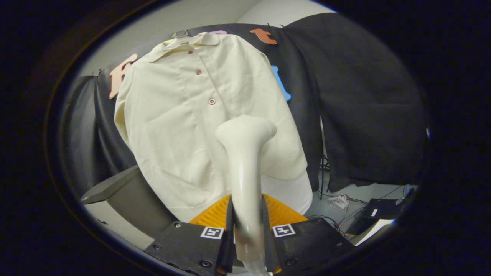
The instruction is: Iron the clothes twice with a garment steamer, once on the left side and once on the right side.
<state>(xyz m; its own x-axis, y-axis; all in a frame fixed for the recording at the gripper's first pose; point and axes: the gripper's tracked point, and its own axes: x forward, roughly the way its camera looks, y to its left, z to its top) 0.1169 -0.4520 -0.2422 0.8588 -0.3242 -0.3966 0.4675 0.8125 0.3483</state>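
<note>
Gripper clamped on steamer handle; head against shirt (cables beyond).

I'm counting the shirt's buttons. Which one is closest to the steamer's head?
The lowest button on the shirt, just above the steamer head. The other two sit higher, toward the collar. The gripper jaws clamp the steamer's handle.

Even, soft overhead lighting is observed. The shirt is rendered bright and sharp; glare is noted along the steamer handle, blurred nearest the lens. Strong fisheye bending is seen toward the edges.
</note>
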